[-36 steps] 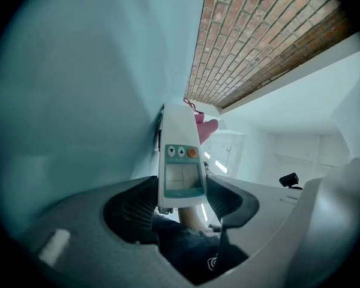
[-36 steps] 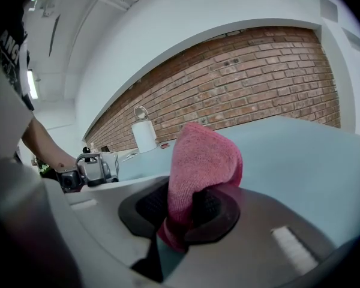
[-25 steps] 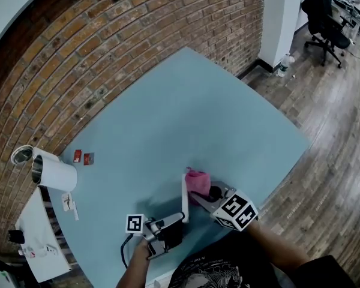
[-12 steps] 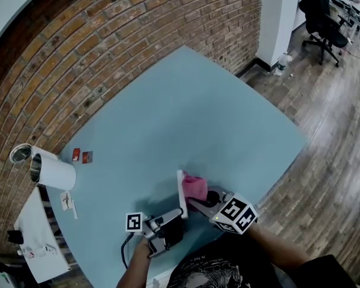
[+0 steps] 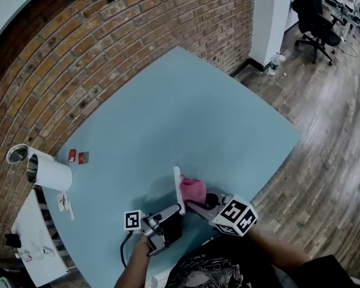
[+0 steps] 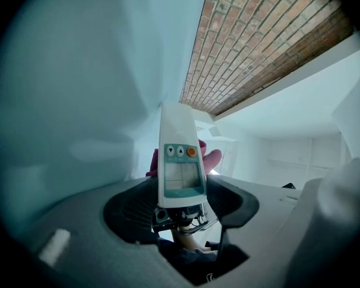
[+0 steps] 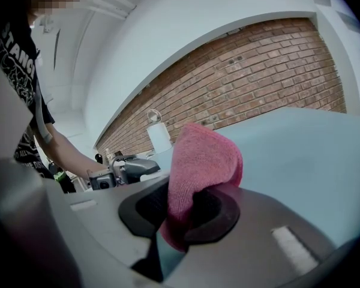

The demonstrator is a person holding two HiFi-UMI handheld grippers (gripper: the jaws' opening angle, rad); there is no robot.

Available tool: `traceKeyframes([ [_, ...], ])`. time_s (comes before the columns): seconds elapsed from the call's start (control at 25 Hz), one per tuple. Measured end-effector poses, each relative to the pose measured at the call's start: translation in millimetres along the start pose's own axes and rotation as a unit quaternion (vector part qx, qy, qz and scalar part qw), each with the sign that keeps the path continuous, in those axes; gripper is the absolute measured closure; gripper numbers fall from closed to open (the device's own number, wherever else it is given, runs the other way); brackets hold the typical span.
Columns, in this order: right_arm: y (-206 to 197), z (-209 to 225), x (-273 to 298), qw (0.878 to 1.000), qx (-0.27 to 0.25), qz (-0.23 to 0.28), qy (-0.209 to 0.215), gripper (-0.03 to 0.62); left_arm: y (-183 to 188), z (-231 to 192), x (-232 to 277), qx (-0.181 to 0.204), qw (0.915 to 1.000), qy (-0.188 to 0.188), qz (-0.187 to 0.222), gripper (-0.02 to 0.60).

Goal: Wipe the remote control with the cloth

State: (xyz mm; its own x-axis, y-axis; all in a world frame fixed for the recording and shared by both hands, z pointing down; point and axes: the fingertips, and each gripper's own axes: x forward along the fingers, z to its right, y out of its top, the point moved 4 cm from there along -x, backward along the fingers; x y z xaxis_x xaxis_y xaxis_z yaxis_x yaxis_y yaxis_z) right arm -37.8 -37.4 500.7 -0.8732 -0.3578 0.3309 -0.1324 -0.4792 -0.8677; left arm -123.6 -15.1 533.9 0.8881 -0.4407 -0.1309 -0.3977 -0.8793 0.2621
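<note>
Head view: the remote control point(image 5: 177, 188) sits at lower centre, over the light-blue worktop point(image 5: 186, 113), and shows edge-on as a thin white strip.
Long axis: it runs almost straight up the frame and leans a little to the upper left, with the free end toward the top.
Left gripper view: the remote control point(image 6: 180, 161) stands upright at centre with its button face toward the camera.
Markings: two arrow buttons and an orange button sit above a grey screen.
Left hand-held gripper point(image 6: 181, 206): its jaws are set wide and clamped on the remote's lower end.
Right hand-held gripper point(image 7: 180, 212): its jaws are closed on the pink cloth point(image 7: 201, 161), which bunches up above them.
Cloth position: in the head view the cloth point(image 5: 192, 191) lies against the remote's right side.
Writing: white letters on the black shirt point(image 7: 15, 47) are cut off and only partly readable.
Upper left of worktop: a white cylinder point(image 5: 48, 171) lies on its side.
</note>
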Motion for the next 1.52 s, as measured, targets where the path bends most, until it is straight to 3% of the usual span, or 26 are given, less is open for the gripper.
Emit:
traceKeyframes([
  [0.76,-9.8,-34.4,-27.8,0.999,0.019,0.021,-0.015,0.528,-1.6,-1.8,6.0,0.017,0.9992,-0.003,0.035,0.330],
  [1.0,0.0,-44.1,-33.0,0.998,0.036,0.051,-0.009,0.528,-4.0,-2.9,8.9,0.019,0.9991,-0.002,0.039,0.330],
  [1.32,-14.4,-51.3,-27.6,0.999,0.032,0.028,-0.009,0.528,-3.3,-3.0,7.5,0.021,0.9985,0.003,0.050,0.330],
  [1.52,-17.2,-40.8,-32.2,0.997,0.066,0.042,-0.021,0.528,-1.5,0.5,-0.5,0.038,0.9984,0.015,0.038,0.331],
])
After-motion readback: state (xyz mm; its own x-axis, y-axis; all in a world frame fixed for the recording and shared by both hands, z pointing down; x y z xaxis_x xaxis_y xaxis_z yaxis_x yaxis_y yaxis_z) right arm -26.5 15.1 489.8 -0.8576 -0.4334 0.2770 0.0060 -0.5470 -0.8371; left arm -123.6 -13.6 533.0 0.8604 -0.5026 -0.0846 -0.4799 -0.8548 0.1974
